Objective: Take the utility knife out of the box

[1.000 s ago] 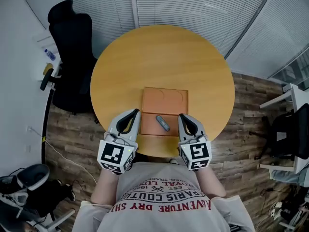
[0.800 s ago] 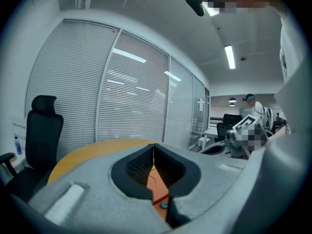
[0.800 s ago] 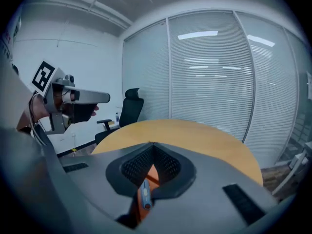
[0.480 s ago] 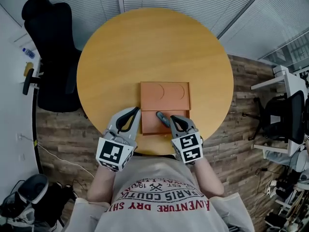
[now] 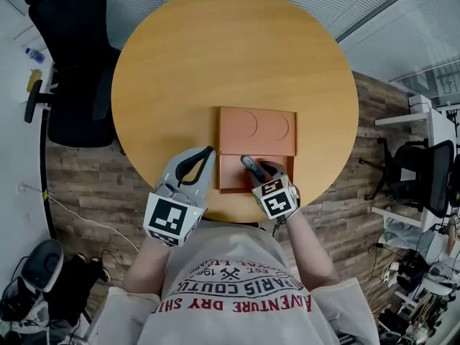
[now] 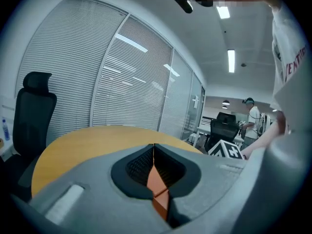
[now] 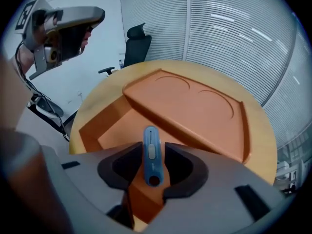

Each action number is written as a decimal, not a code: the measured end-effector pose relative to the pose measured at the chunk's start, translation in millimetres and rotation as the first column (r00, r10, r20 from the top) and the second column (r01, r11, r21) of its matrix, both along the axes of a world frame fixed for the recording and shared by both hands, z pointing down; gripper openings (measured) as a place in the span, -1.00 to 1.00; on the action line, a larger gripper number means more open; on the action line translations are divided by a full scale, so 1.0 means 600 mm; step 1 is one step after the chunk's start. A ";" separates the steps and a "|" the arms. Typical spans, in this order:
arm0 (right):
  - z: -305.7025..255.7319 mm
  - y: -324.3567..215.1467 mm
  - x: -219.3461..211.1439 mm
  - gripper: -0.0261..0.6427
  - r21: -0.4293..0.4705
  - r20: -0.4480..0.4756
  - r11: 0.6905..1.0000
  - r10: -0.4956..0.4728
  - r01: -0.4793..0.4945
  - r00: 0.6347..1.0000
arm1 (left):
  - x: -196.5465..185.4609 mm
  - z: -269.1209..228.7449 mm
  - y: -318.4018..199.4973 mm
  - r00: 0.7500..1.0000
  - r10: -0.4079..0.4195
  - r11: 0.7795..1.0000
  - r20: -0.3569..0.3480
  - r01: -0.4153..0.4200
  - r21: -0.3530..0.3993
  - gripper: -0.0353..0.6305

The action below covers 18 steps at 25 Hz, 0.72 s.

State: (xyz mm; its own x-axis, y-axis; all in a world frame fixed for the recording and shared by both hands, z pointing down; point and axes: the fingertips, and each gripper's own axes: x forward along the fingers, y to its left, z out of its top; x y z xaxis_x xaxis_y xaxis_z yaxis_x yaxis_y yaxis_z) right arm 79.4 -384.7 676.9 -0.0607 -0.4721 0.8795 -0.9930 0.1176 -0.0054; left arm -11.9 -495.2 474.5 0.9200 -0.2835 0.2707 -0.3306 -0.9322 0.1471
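Right gripper (image 5: 260, 169), jaws just opening, loose astride slim blue plastic utility knife (image 7: 151, 155) in orange box (image 7: 195, 106).

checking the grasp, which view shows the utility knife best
The right gripper view: the blue utility knife lies full length in the box, between the right gripper's jaws, which have just been opening. The head view shows only its far end; the left gripper view none.

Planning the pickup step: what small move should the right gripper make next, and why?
Probably close the right gripper. Its jaws have just been opening and stand apart on either side of the blue utility knife, which lies flat in the orange box and is not yet pinched.
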 end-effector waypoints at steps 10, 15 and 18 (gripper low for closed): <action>0.044 0.001 -0.009 -0.39 -0.131 -0.015 0.990 -0.054 0.052 0.998 | -0.003 0.014 0.003 1.000 0.006 1.000 0.014 -0.006 -0.020 -0.86; 0.045 0.001 -0.008 -0.43 -0.130 -0.001 0.991 -0.042 0.041 0.999 | 0.001 0.009 0.003 1.000 0.015 1.000 0.017 -0.015 -0.004 -0.86; 0.045 0.002 -0.006 -0.51 -0.134 0.005 0.990 -0.032 0.033 0.999 | -0.001 0.008 0.007 1.000 0.003 1.000 0.013 -0.003 -0.005 -0.86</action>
